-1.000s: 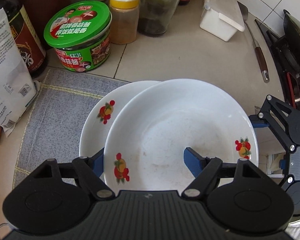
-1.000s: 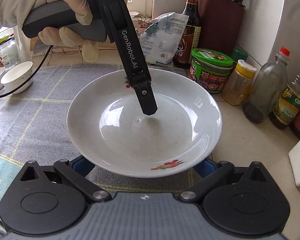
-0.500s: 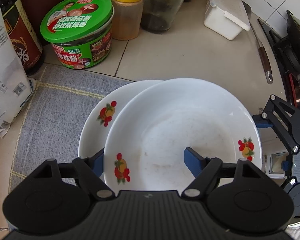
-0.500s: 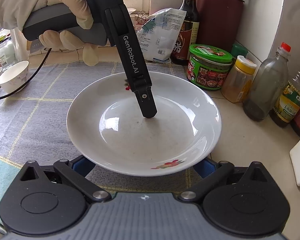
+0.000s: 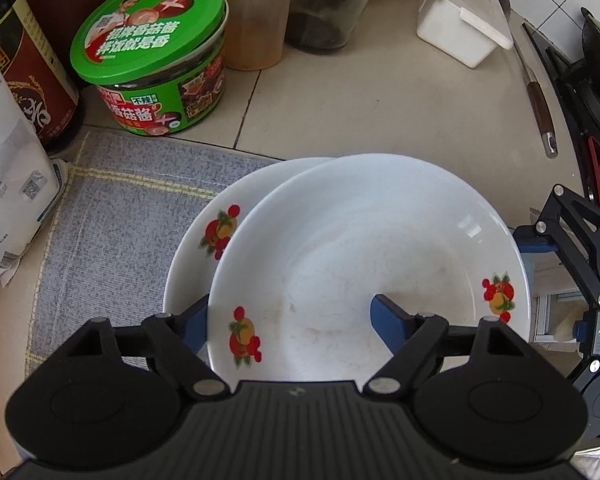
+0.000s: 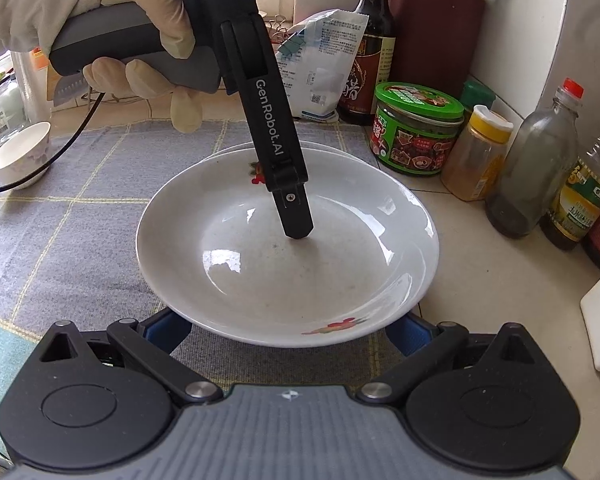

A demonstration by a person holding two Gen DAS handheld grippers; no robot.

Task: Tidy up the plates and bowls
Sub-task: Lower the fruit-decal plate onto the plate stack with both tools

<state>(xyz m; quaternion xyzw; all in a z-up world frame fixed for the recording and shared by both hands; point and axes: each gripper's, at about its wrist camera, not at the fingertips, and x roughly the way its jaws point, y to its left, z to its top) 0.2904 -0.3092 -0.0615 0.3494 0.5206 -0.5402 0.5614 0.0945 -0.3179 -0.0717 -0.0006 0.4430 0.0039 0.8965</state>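
A white plate with fruit prints is held over a second matching plate that lies on the grey cloth. My left gripper is shut on the upper plate's near rim, with one finger inside the plate and the other under the rim. My right gripper is open, its blue fingertips to either side under the plate's opposite edge; it also shows in the left wrist view. The upper plate sits offset to the right of the lower one.
A green-lidded jar, a yellow-capped spice jar, bottles and a white box stand on the tiled counter by the wall. A paper bag and sauce bottle stand behind. Small bowls sit far left. A knife lies near the stove.
The upper plate has come lower and closer over the lower plate. Both grippers keep their places on it.
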